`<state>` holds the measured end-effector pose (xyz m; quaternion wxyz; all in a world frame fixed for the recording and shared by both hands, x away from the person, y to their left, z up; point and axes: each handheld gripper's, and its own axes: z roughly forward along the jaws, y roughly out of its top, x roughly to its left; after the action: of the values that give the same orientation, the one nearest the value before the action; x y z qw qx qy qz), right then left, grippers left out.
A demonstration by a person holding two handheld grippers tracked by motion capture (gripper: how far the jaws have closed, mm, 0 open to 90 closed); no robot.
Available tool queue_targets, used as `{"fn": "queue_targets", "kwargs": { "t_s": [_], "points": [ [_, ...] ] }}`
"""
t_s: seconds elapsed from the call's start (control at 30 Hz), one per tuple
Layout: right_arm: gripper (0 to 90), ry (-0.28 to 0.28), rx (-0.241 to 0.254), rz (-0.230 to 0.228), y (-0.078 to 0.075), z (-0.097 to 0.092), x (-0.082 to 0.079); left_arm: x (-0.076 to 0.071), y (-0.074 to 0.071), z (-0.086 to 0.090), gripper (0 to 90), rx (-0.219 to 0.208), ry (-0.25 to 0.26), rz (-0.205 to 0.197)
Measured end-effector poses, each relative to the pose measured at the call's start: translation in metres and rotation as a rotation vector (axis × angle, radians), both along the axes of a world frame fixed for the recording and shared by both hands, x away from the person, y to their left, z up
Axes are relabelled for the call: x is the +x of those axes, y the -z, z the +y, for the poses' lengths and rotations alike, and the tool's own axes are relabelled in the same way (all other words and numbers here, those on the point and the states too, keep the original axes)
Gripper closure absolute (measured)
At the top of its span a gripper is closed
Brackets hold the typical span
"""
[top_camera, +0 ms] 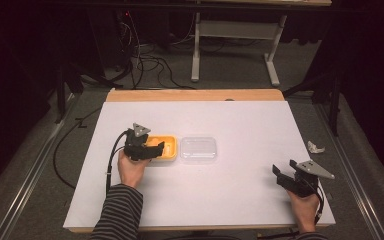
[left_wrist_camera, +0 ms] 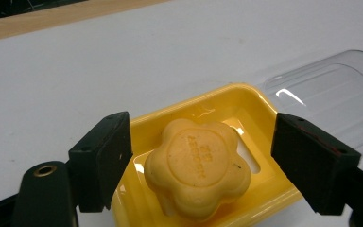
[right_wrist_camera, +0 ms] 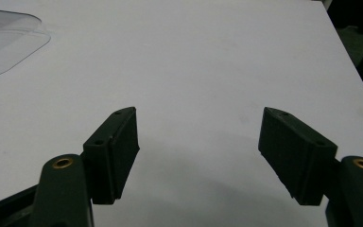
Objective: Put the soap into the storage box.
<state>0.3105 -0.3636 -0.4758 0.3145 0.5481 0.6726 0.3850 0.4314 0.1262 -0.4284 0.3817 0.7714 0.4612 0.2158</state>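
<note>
A yellow soap dish (top_camera: pixel 170 148) (left_wrist_camera: pixel 248 101) sits left of the table's middle, and a yellow flower-shaped soap bar (left_wrist_camera: pixel 197 167) lies in it. My left gripper (top_camera: pixel 150 149) (left_wrist_camera: pixel 201 163) hovers over the dish's near end, open, with one jaw on each side of the soap and a gap between each jaw and the bar. A clear plastic lid (top_camera: pixel 198 149) (left_wrist_camera: pixel 331 99) (right_wrist_camera: pixel 4 40) lies flat just right of the dish. My right gripper (top_camera: pixel 282 176) (right_wrist_camera: pixel 201 156) rests low near the table's front right, open over bare white surface.
The white table top (top_camera: pixel 230 120) has a wooden strip along its far edge. A crumpled white scrap (top_camera: pixel 315 147) lies on the floor beyond the right edge. Cables and a table frame (top_camera: pixel 235 35) stand behind on the floor.
</note>
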Motion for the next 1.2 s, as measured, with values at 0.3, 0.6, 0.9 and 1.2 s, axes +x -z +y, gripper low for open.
{"fn": "queue_targets", "kwargs": {
  "t_s": [0.3, 0.6, 0.9, 1.2],
  "points": [
    [29.7, -0.001, -0.006, 0.001, 0.000, 0.000, 0.001, -0.011, -0.009, 0.006, 21.9, -0.016, 0.021, -0.015],
    [29.6, -0.001, 0.001, 0.001, 0.000, 0.000, 0.000, -0.029, -0.019, 0.017, 22.3, -0.051, 0.014, -0.050],
    [29.8, -0.002, 0.002, 0.004, 0.000, 0.000, 0.001, -0.041, -0.019, 0.021, 22.3, -0.073, 0.025, -0.055],
    [29.8, -0.003, 0.001, 0.002, 0.000, -0.001, 0.001, -0.055, -0.018, 0.024, 22.3, -0.097, 0.037, -0.066]
  ]
}}
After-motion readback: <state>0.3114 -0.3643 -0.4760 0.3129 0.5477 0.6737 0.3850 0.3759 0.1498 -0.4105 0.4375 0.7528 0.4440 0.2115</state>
